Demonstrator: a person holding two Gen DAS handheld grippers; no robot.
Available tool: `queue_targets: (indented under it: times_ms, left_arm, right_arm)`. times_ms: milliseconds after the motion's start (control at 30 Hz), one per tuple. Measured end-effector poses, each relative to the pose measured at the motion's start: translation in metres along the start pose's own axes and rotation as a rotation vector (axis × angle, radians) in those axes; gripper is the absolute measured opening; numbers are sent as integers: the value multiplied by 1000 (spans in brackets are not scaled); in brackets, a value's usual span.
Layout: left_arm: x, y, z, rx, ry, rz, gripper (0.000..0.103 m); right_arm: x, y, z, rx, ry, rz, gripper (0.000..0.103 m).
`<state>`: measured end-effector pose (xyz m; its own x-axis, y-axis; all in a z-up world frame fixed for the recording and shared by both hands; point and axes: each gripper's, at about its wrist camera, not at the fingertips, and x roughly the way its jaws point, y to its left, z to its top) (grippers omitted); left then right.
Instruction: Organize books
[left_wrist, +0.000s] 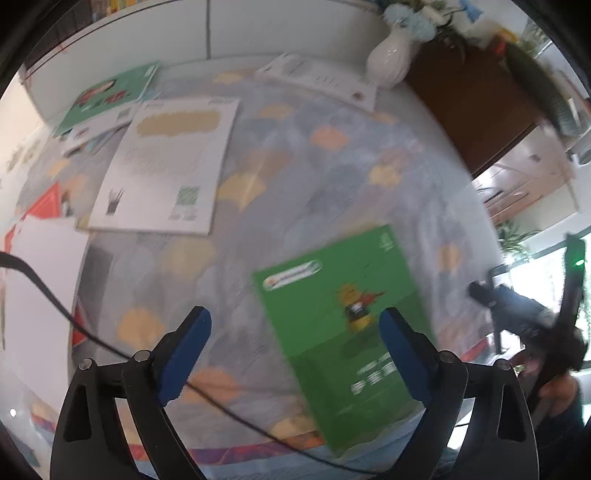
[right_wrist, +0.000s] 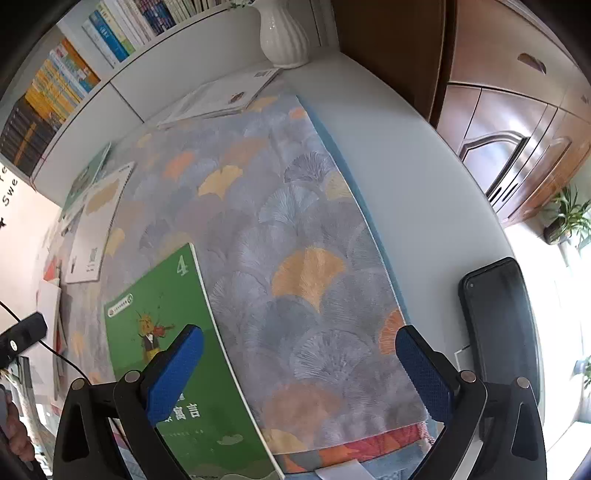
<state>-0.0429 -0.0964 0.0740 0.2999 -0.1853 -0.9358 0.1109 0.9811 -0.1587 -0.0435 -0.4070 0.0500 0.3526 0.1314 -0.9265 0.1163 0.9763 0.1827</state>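
Observation:
A green book (left_wrist: 332, 314) with a cartoon figure on its cover lies flat on the leaf-patterned cloth (left_wrist: 295, 155). My left gripper (left_wrist: 297, 332) hangs over it with its jaws wide open. Its right finger (left_wrist: 402, 354) overlaps the cover and no pad presses on the book. In the right wrist view the same green book (right_wrist: 162, 295) lies at lower left. My right gripper (right_wrist: 299, 354) is open above the cloth (right_wrist: 295, 229), its left finger (right_wrist: 177, 369) over the book's cover. A white book (left_wrist: 166, 166) lies further back, also seen as the white book (right_wrist: 98, 221).
Another green book (left_wrist: 107, 96) and a white booklet (left_wrist: 317, 77) lie near the back edge by a white vase (left_wrist: 391, 55). A shelf of upright books (right_wrist: 55, 92) runs along the wall. A black phone (right_wrist: 498, 325) lies on the bare table to the right. A black cable (left_wrist: 55, 299) crosses the left side.

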Motion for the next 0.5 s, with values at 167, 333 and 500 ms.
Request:
queue_targets:
  times_ms: [167,333,500]
  left_arm:
    - [9,12,-15,-34,30,14,92]
    - [12,13,-24,-26,35,45,92]
    - [26,14,-31,-22,66,77,93]
  right_arm:
    - [1,0,-4,-19,15,-18,103]
    - [5,3,-10,-41,38,-25,103]
    - [12,10,-13,-64,64,-17,103]
